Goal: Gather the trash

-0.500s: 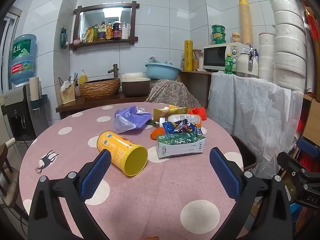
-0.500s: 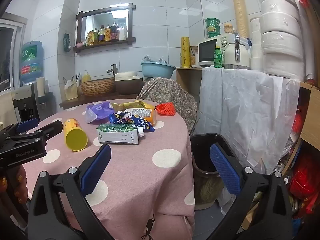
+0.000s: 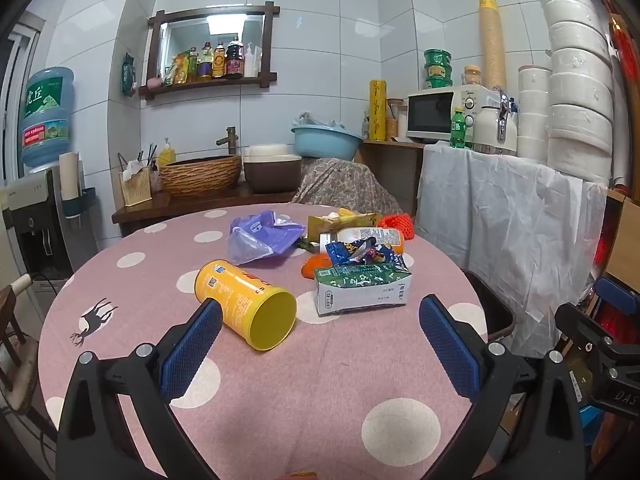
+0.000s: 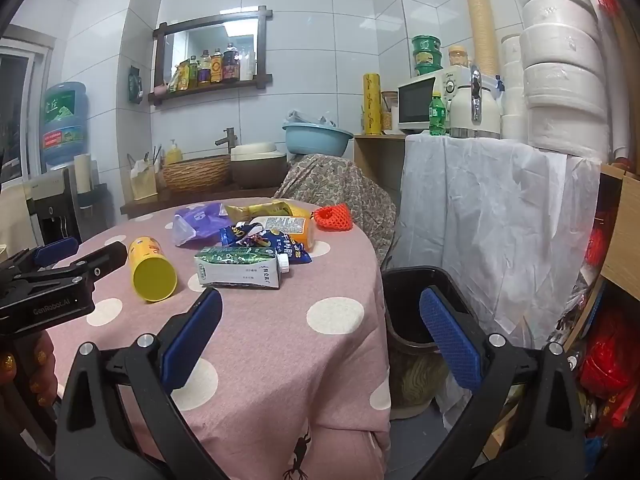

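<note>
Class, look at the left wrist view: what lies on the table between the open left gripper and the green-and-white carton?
Nothing: only bare pink polka-dot tablecloth separates the left gripper from the carton. The yellow can lies off to the side.

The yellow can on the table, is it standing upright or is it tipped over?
Tipped over. The yellow can lies on its side on the pink tablecloth, its open round mouth facing the camera; the inside looks empty.

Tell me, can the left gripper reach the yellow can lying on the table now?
Probably yes. The left gripper is open and empty, the yellow can lies just ahead by its left finger, with nothing between.
</note>
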Action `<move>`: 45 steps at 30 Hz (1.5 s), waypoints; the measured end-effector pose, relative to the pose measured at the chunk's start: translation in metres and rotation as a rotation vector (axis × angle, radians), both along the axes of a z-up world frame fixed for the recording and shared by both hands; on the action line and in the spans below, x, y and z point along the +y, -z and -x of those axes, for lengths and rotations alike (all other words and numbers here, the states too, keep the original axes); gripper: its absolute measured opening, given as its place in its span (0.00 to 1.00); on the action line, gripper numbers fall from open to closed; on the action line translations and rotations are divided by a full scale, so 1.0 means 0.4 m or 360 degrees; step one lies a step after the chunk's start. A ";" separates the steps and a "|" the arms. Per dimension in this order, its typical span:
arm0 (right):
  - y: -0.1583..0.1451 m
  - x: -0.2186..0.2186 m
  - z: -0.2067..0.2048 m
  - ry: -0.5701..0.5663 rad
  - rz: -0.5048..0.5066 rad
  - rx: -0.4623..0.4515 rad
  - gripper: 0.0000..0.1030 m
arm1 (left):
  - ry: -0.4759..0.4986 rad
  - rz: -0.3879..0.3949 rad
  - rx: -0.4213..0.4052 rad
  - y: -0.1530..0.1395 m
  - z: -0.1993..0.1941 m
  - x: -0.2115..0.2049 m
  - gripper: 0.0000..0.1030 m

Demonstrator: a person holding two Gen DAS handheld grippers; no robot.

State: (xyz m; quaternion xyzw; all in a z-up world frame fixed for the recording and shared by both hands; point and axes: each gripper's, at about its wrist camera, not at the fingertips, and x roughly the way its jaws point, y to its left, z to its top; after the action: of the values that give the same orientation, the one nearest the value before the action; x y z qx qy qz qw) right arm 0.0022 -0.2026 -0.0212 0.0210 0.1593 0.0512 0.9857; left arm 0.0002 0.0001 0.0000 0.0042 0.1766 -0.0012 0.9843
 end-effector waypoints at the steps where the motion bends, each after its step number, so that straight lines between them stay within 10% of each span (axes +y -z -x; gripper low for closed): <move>1: 0.000 0.000 0.001 0.0000 -0.0002 -0.0002 0.95 | -0.0001 -0.0001 0.0001 0.000 0.000 0.000 0.95; 45: 0.001 0.005 0.004 -0.0003 -0.0001 -0.0001 0.95 | 0.0000 0.0006 0.0016 0.013 -0.014 0.004 0.95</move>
State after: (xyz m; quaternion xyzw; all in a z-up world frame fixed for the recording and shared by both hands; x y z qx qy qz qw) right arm 0.0007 -0.2007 -0.0215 0.0213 0.1589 0.0521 0.9857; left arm 0.0056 0.0015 -0.0053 0.0023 0.1815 -0.0016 0.9834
